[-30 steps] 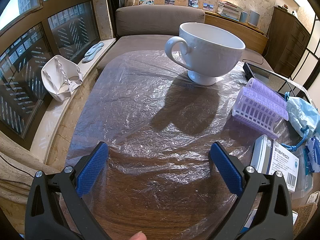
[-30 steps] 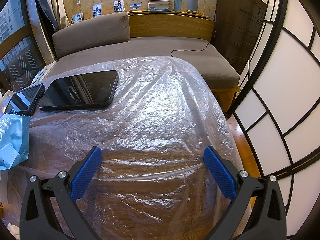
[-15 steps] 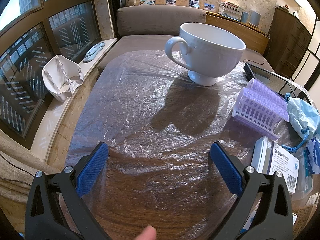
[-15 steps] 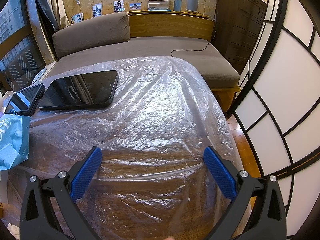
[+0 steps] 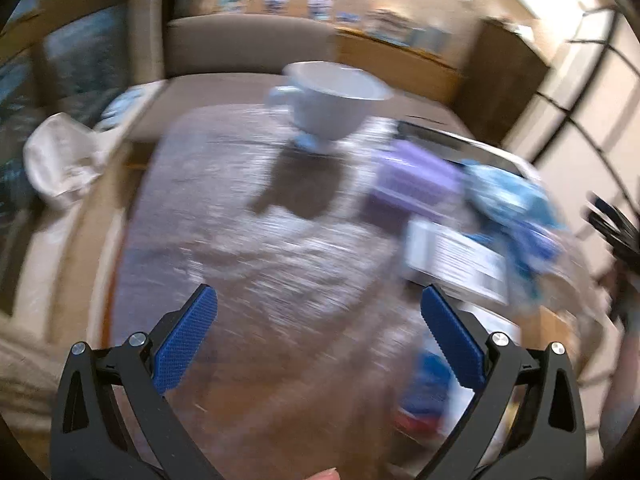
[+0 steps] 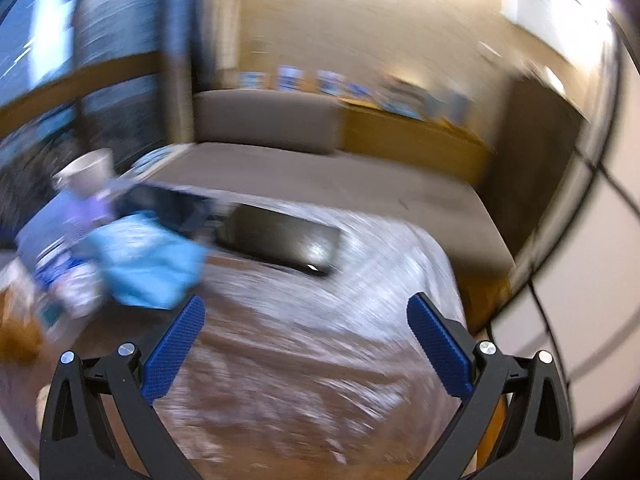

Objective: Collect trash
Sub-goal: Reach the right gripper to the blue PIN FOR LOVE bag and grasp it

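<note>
Both views are blurred by motion. My left gripper (image 5: 318, 312) is open and empty above the plastic-covered wooden table (image 5: 248, 248). A crumpled blue bag (image 5: 508, 200) lies at the right, with a white printed box (image 5: 456, 258) and a purple ribbed holder (image 5: 416, 180) beside it. My right gripper (image 6: 304, 320) is open and empty over the table's right part (image 6: 320, 344). The blue bag (image 6: 148, 264) lies just left of its left finger (image 6: 172, 348).
A large white cup (image 5: 332, 100) stands at the table's far side. A dark tablet (image 6: 280, 240) and a smaller dark device (image 6: 164, 206) lie on the plastic. A sofa (image 5: 248, 52) stands behind the table. A white cloth bag (image 5: 60, 160) sits on the window ledge.
Both grippers have lifted and pulled back fast, so both views are now blurred. The right view has swung left and now shows the blue bag and clutter. Both stay open.
</note>
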`<act>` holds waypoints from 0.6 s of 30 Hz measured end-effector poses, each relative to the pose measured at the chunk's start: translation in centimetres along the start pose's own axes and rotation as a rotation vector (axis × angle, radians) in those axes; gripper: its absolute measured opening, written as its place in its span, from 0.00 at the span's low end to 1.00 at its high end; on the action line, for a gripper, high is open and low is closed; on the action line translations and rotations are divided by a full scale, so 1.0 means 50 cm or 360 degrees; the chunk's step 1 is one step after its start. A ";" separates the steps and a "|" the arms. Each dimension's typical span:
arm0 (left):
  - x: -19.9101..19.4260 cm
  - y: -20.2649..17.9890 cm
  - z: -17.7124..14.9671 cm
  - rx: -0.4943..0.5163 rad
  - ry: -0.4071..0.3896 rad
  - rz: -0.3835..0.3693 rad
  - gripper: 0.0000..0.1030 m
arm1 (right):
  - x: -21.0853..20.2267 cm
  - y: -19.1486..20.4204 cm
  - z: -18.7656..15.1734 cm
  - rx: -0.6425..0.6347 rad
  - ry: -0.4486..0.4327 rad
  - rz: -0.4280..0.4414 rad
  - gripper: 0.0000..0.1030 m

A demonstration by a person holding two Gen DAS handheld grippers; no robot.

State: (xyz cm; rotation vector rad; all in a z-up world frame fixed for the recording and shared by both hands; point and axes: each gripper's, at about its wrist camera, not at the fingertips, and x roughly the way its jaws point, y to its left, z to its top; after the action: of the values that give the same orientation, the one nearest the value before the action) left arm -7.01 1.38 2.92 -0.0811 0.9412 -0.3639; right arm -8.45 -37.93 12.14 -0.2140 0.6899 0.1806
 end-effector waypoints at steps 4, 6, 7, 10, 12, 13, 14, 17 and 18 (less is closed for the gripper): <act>-0.003 -0.046 -0.020 0.0101 0.0068 -0.0158 0.99 | 0.044 0.066 0.059 -0.0137 0.0006 0.0070 0.96; -0.002 -0.067 -0.029 0.0149 0.0105 -0.0211 0.99 | 0.079 0.088 0.084 -0.0179 0.0036 0.0127 0.96; -0.002 -0.076 -0.033 0.0173 0.0115 -0.0219 0.99 | 0.100 0.099 0.095 -0.0204 0.0059 0.0168 0.96; -0.007 -0.096 -0.044 0.0228 0.0115 -0.0224 0.99 | 0.143 0.129 0.118 -0.0235 0.0120 0.0269 0.96; -0.001 -0.105 -0.048 0.0246 0.0142 -0.0239 0.99 | 0.173 0.147 0.123 -0.0244 0.0168 0.0314 0.96; 0.000 -0.111 -0.052 0.0261 0.0159 -0.0259 0.99 | 0.180 0.152 0.125 -0.0238 0.0186 0.0349 0.96; 0.001 -0.117 -0.057 0.0282 0.0167 -0.0264 0.99 | 0.192 0.159 0.126 -0.0232 0.0213 0.0397 0.96; 0.006 -0.133 -0.066 0.0353 0.0183 -0.0193 0.99 | 0.219 0.172 0.123 -0.0203 0.0285 0.0476 0.96; 0.013 -0.139 -0.068 0.0372 0.0189 -0.0184 0.99 | 0.230 0.179 0.120 -0.0183 0.0317 0.0523 0.96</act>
State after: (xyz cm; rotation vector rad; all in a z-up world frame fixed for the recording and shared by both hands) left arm -11.25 -5.03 1.95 0.1010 1.0076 -0.5885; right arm 1.81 -26.69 8.02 -0.2296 0.9121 0.5191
